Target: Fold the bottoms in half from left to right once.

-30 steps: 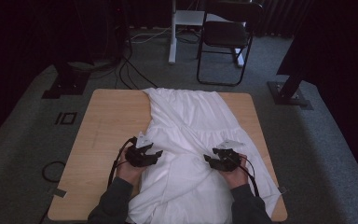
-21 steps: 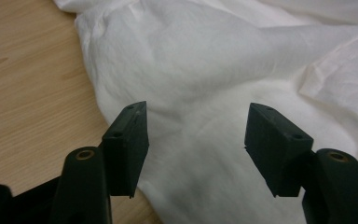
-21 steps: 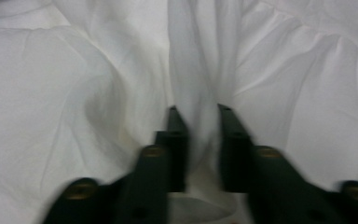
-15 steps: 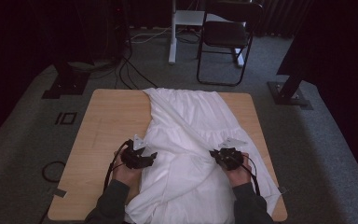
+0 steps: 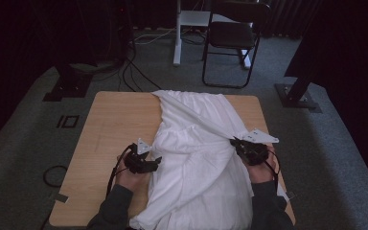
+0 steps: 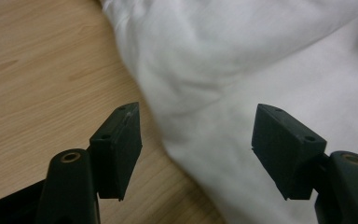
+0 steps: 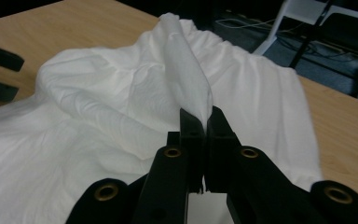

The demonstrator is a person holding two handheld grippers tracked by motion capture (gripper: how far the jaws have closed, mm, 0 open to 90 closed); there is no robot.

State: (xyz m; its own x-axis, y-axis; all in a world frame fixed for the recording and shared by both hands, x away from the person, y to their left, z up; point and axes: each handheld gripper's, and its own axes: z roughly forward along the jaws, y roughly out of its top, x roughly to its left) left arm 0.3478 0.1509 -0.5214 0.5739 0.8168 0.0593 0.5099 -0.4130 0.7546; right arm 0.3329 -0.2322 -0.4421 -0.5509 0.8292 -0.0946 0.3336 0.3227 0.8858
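Left tool: jaws wide apart, nothing between them. Sits at the near-left edge of the white cloth, aimed across it toward the right. Vs half a sec ago: slid in closer to the cloth edge, now just beside the bunched fold. In left gripper view, left tool straddles the hem – one jaw over bare tabletop, other over cloth. Not yet pinched, so left side of cloth lies loose.

Cloth between the tools: spread lengthwise down the tabletop, far end flat past both tools, near end hanging off the edge toward the person. Middle rumpled, ridge running from left tool across to right.

Right tool: jaws pressed tight together on a pinch of cloth. Vs 1 sec ago: raised a bit, fabric now pulled up into a peak. Right gripper view confirms: right tool clamped on a tented fold of cloth rising just ahead of the tips.

Meaning, prob.: right-side grip secured, left grip next; then lift or fold w/ both. Risk: left tool catching only the top layer.
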